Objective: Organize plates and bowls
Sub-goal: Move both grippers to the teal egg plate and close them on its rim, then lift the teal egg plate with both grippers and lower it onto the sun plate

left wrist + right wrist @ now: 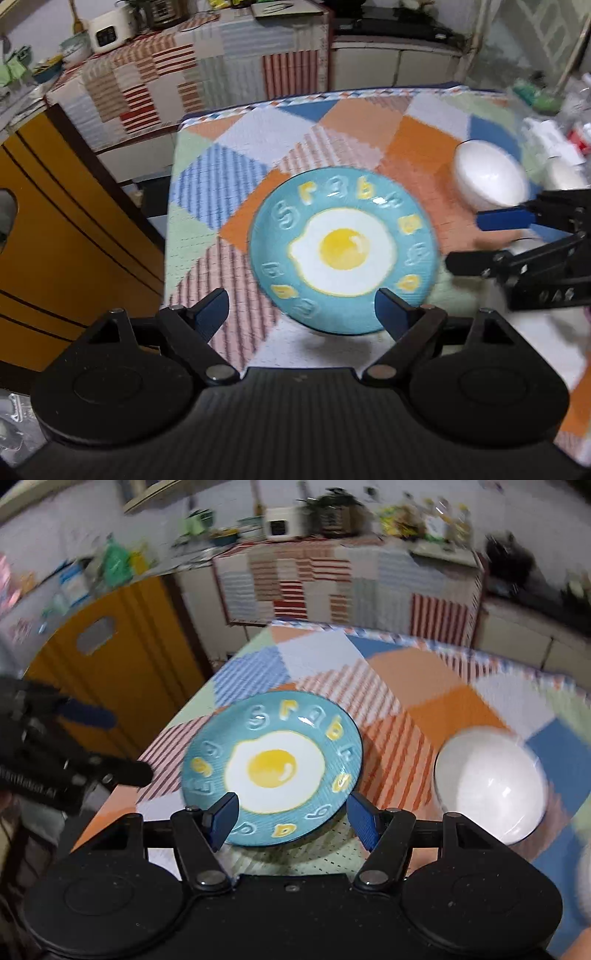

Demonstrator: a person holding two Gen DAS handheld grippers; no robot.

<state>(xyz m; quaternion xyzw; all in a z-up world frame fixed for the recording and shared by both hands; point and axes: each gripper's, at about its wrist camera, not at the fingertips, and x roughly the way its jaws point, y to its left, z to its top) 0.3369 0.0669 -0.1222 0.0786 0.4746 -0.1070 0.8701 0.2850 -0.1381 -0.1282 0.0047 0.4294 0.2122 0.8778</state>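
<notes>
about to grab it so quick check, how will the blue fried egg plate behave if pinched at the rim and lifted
The fried egg plate looks like glazed ceramic, so probably stiff and breakable. Its glossy highlights suggest a slippery rim. It lies flat on the patchwork tablecloth, so it should slide rather than tip; the open right tongs would likely need to get under the rim.

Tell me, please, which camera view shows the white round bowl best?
The right wrist view: the white round bowl sits large and near, its glossy inside visible, though blurred. The left wrist view shows it smaller, far right, partly behind the right gripper.
</notes>
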